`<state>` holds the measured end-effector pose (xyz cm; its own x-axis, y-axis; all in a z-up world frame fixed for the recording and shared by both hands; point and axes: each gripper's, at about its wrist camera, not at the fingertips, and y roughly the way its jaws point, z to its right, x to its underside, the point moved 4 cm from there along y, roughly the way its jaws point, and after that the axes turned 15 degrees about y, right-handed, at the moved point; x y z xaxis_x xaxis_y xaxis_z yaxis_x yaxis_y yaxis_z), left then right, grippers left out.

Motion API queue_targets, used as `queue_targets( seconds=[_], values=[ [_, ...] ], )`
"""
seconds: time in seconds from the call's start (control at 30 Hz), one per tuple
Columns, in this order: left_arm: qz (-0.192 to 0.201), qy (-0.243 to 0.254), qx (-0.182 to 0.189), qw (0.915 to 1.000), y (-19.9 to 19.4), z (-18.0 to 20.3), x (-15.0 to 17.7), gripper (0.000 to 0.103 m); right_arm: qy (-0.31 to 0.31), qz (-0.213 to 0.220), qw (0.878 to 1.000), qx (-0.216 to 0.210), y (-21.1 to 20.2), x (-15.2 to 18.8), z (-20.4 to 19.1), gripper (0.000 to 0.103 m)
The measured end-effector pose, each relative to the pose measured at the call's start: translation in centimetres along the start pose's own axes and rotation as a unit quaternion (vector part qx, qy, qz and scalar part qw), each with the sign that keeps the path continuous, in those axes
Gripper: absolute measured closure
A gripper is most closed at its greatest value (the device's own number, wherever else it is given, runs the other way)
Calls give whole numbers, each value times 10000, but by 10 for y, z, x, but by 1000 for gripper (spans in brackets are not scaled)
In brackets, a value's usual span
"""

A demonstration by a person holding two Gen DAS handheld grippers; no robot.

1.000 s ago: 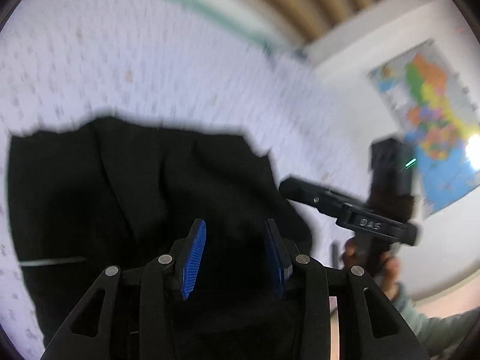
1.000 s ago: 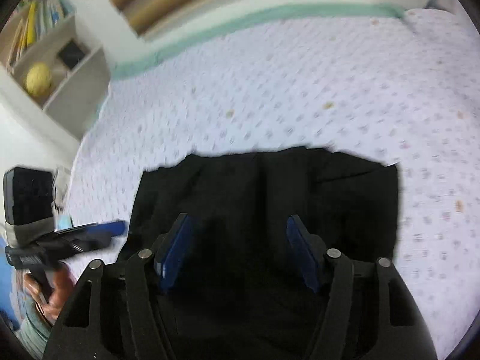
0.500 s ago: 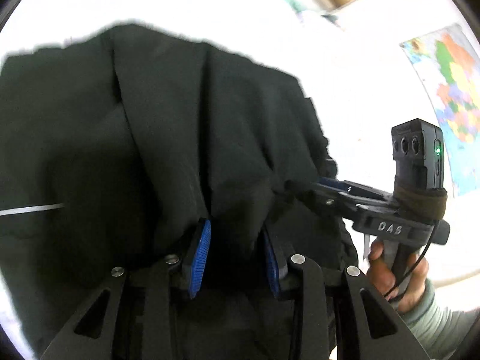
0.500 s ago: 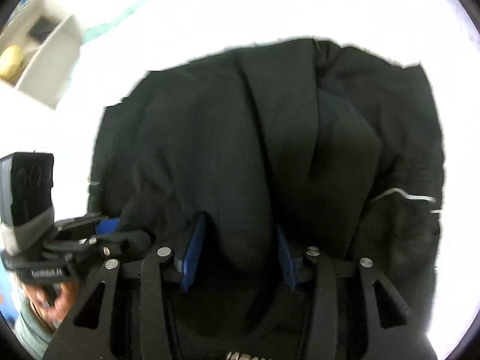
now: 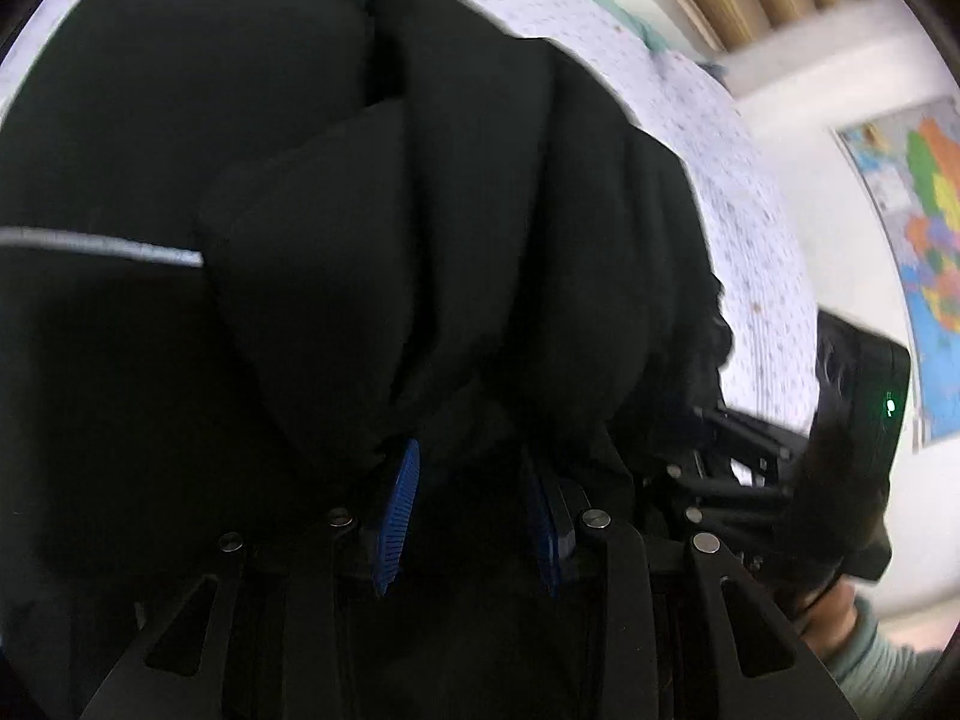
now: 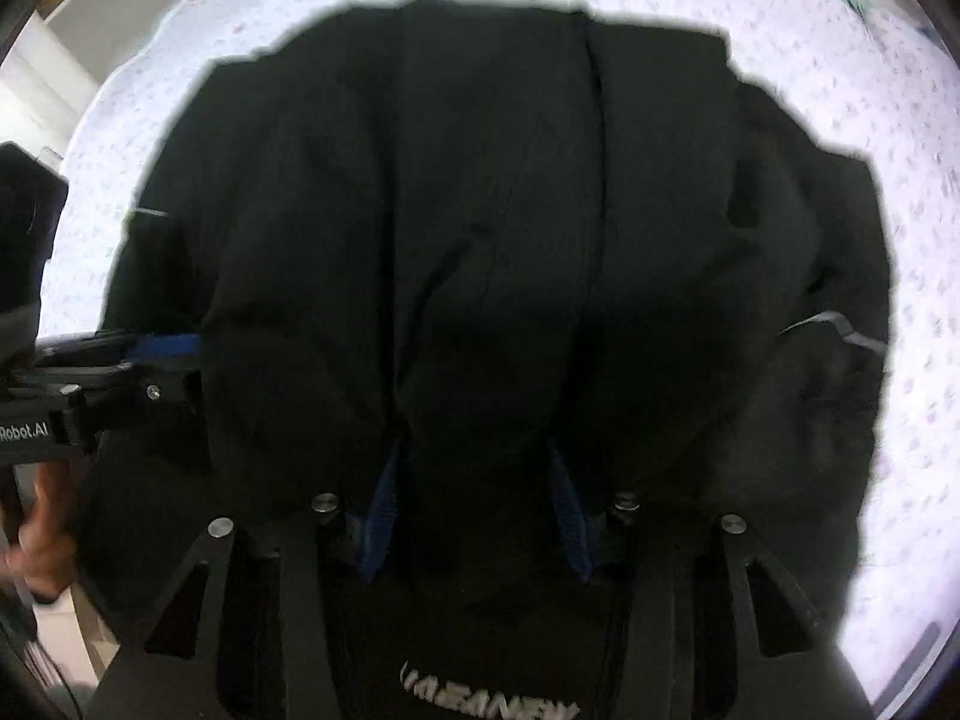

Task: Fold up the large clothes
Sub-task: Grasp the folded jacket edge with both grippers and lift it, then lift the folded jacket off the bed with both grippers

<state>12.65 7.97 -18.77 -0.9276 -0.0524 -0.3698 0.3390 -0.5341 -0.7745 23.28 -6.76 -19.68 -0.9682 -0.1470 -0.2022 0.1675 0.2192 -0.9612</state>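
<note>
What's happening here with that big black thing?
A person is folding a black garment on a bed, using a handheld gripper in each hand. The left gripper and right gripper each pinch a bunch of the fabric at its near edge. The garment lies in loose folds, not yet neatly folded.

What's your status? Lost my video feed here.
Left gripper and right gripper both clamped on bunched black jacket. Jacket draped over patterned bedsheet. Nothing in the way.

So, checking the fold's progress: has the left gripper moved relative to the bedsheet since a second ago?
Yes. The left gripper came down toward the dotted bedsheet, and the black garment fills more of its view.
</note>
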Motion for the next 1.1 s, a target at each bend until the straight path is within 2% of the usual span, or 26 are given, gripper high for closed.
queue_targets(
  seconds=[0.13,0.2,0.3,0.4,0.57,0.63,0.77,0.9,1.1],
  values=[
    [-43,-7,137,9999,-26,1,8,68,64,122,9999,24,-10,3,0,52],
    [-65,11,185,9998,-40,-1,4,67,144,80,9998,-107,-20,6,4,52],
    [52,152,19,9999,-80,-17,13,67,302,102,9988,-370,-46,15,16,52],
    [65,34,-257,9996,-124,-36,37,65,411,158,9984,-343,-73,33,42,52],
    [-50,-627,-461,9970,-175,-80,95,62,886,176,9959,65,-101,69,97,52],
    [-162,-876,-489,9948,-182,-93,116,62,1172,96,9928,219,-106,79,120,52],
    [-309,-1180,-490,9913,-172,-96,139,62,1645,-25,9862,170,-120,99,147,52],
    [-435,-1410,-465,9880,-162,-99,158,62,1692,-146,9848,366,-128,118,164,52],
    [-575,-1480,-480,9862,-159,-104,180,62,1852,-382,9802,590,-129,156,190,52]
  ],
)
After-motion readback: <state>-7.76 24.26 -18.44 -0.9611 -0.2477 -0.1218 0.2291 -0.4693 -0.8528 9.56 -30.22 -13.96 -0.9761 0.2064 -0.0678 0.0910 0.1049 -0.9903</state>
